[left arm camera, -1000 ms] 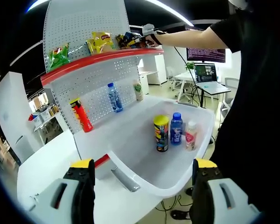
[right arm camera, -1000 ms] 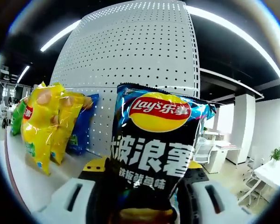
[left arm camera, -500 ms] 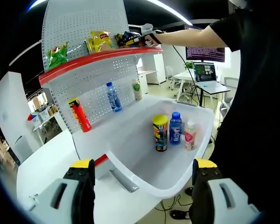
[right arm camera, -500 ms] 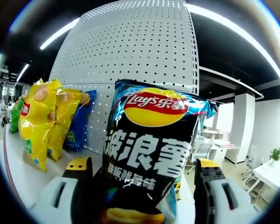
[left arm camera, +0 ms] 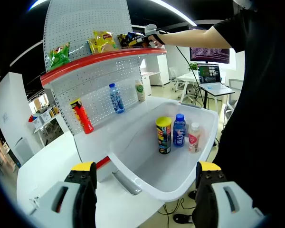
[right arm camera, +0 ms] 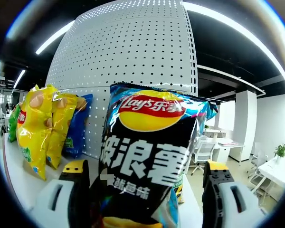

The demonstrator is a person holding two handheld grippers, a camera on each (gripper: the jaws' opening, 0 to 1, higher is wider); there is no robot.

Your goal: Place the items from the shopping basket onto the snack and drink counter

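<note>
A black Lay's chip bag [right arm camera: 147, 156] stands upright on the top shelf [right arm camera: 19, 183], against the white pegboard. My right gripper [right arm camera: 147, 192] is open, one jaw on either side of the bag and both apart from it. In the left gripper view a person's hand holds that right gripper [left arm camera: 151, 32] at the right end of the red-edged top shelf [left arm camera: 99, 61]. The white shopping basket [left arm camera: 133, 142] holds a yellow can [left arm camera: 164, 135], a blue bottle [left arm camera: 179, 130] and a small pink-labelled bottle [left arm camera: 194, 137]. My left gripper [left arm camera: 145, 190] hovers open over the basket's near rim, holding nothing.
Yellow chip bags [right arm camera: 35, 128], a blue bag [right arm camera: 78, 126] and a green bag [left arm camera: 59, 56] line the top shelf. On the lower counter stand a red can [left arm camera: 81, 116], a water bottle [left arm camera: 116, 99] and a white bottle [left arm camera: 140, 91]. A desk with a laptop [left arm camera: 210, 76] stands behind.
The right gripper's jaws, shut on the black chip bag a second ago, have spread apart and let it go. The bag stays standing. The left gripper view is almost unchanged.
</note>
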